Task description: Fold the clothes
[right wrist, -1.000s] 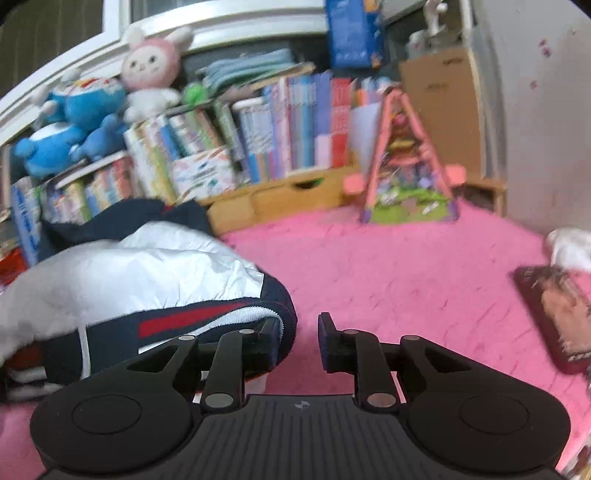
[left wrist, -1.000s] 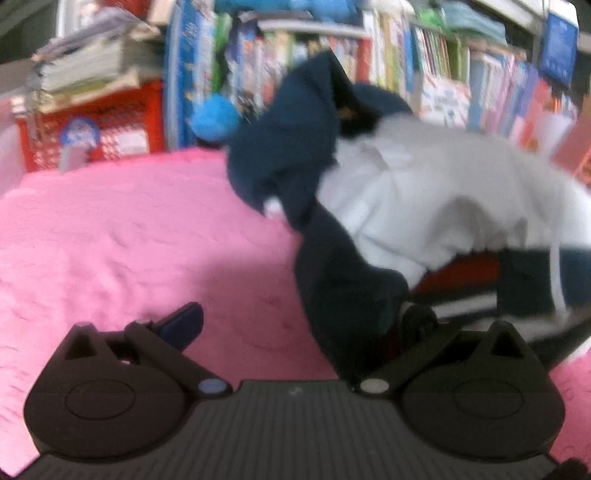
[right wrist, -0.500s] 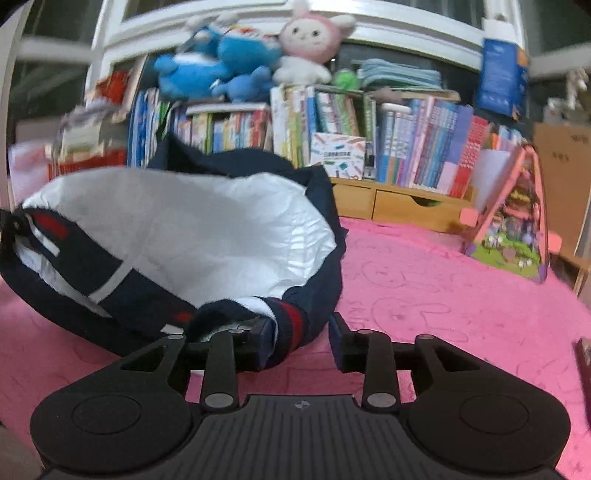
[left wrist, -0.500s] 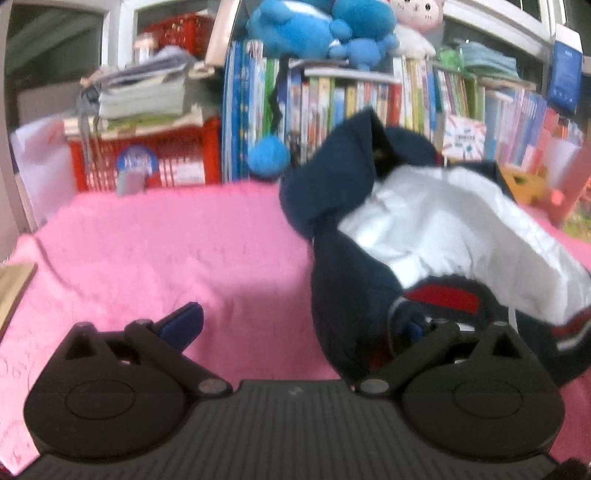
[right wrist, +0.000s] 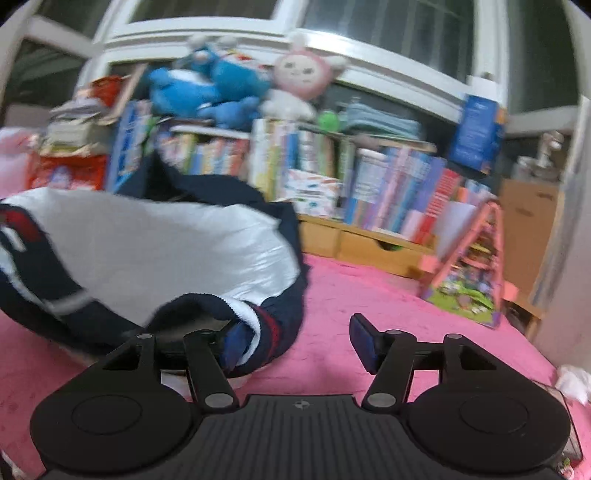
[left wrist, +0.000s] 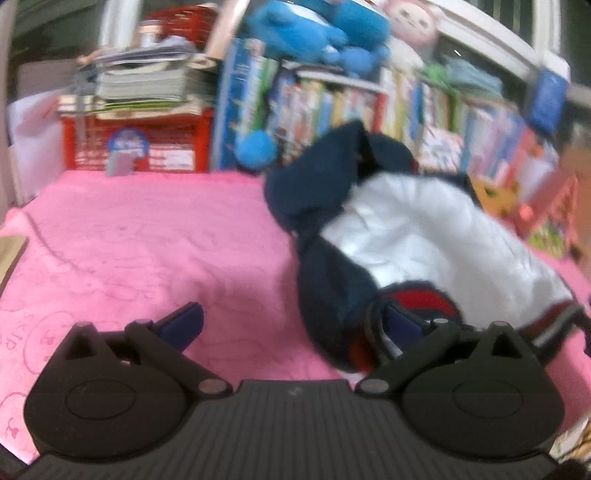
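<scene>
R gripper (right wrist: pixel 295 341) jaws just been opening, wide now, nothing pinched; navy-white jacket (right wrist: pixel 166 251) lies against its L finger on pink blanket (right wrist: pixel 369 295). L gripper (left wrist: pixel 291 325) spread wide too, jacket hem at its R finger.

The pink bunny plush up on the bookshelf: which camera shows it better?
The right wrist view. There the pink bunny plush sits whole above the books, face and ears visible, only slightly blurred. In the left wrist view it is cut off by the top edge and more blurred.
</scene>
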`<state>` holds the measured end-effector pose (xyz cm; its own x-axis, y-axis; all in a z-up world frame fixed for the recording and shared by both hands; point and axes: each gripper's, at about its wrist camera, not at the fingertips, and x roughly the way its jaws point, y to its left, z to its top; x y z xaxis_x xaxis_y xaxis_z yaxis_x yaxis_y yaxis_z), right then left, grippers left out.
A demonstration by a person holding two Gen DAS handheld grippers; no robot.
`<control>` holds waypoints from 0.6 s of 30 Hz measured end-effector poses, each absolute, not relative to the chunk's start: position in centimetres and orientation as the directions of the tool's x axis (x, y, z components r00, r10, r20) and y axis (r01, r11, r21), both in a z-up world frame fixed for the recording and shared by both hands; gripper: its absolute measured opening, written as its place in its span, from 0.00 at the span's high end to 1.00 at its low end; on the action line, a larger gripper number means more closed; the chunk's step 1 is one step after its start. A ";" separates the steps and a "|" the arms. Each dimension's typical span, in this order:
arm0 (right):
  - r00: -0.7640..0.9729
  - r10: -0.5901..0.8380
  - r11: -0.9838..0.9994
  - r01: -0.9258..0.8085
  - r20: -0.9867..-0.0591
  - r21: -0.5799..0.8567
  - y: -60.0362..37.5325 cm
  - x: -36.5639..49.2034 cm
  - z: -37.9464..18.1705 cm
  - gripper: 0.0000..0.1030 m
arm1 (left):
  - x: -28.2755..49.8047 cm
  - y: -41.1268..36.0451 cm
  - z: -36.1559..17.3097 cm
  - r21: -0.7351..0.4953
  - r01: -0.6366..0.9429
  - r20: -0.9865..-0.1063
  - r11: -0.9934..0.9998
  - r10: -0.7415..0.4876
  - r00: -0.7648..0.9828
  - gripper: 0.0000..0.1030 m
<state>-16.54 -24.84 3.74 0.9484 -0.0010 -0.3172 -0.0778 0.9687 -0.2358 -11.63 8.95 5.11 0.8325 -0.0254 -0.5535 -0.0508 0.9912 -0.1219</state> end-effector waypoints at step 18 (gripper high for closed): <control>0.931 -0.177 0.943 0.068 -0.319 -0.326 -25.3 -14.5 3.7 0.40 | -11.3 4.7 -0.2 0.363 0.008 -0.540 0.932 0.203 0.817 0.00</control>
<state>-14.49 -25.35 3.72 0.9310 -0.1775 -0.3189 0.0683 0.9431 -0.3256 -11.32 4.73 -0.18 0.8168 0.2034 -0.5399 0.0082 0.9316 0.3634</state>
